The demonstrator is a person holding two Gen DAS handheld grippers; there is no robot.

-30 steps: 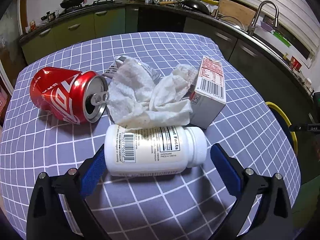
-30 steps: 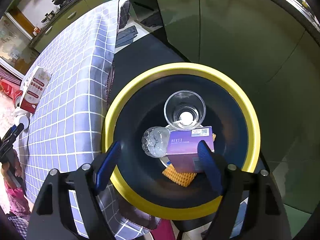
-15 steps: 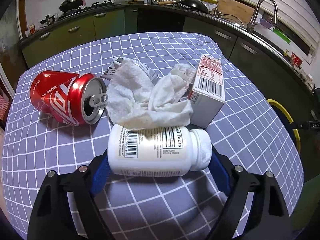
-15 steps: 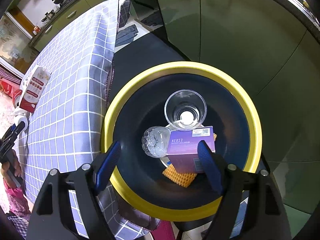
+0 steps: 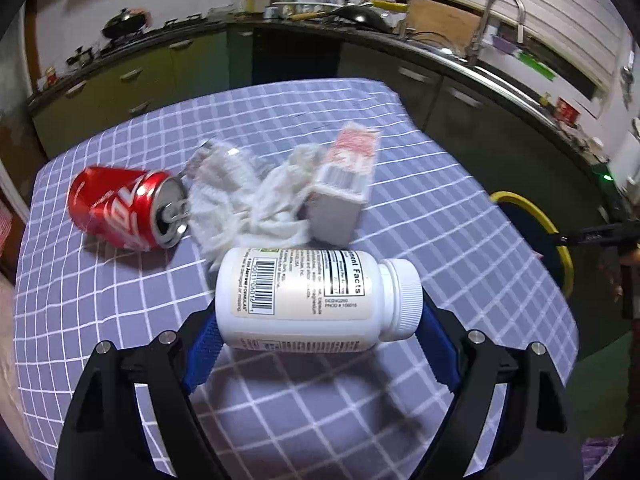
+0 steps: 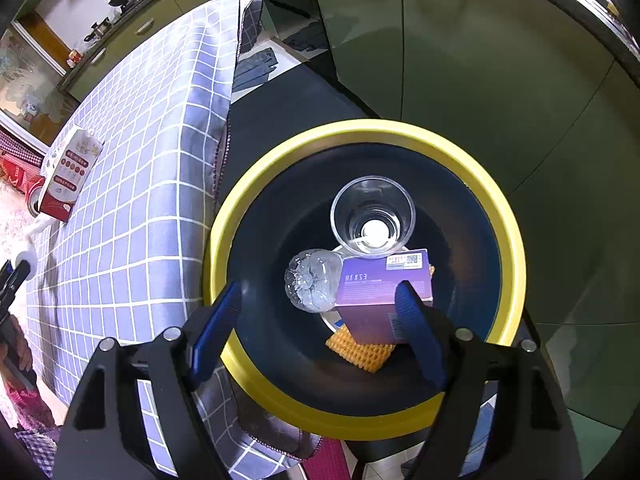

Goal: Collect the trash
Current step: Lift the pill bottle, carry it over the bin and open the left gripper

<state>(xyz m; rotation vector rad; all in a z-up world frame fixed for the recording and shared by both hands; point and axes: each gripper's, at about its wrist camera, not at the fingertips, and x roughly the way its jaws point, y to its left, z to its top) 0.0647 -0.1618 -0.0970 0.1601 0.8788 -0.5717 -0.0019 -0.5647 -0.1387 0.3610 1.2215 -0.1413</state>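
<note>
Gripping a white bottle (image 5: 308, 300) end to end, the left gripper (image 5: 318, 334) has just closed its blue pads on base and cap and holds it sideways, clear of the checked cloth (image 5: 432, 200). Behind it on the table lie a red can (image 5: 120, 208) on its side, a crumpled tissue (image 5: 256, 208) touching the can's top, and a small carton (image 5: 344, 188) against the tissue. The right gripper (image 6: 320, 328) hangs empty, jaws apart, over a yellow-rimmed bin (image 6: 256, 184) beside the table, which holds a clear cup (image 6: 372, 220), a crushed plastic bottle (image 6: 312, 280) and a purple box (image 6: 380, 284).
</note>
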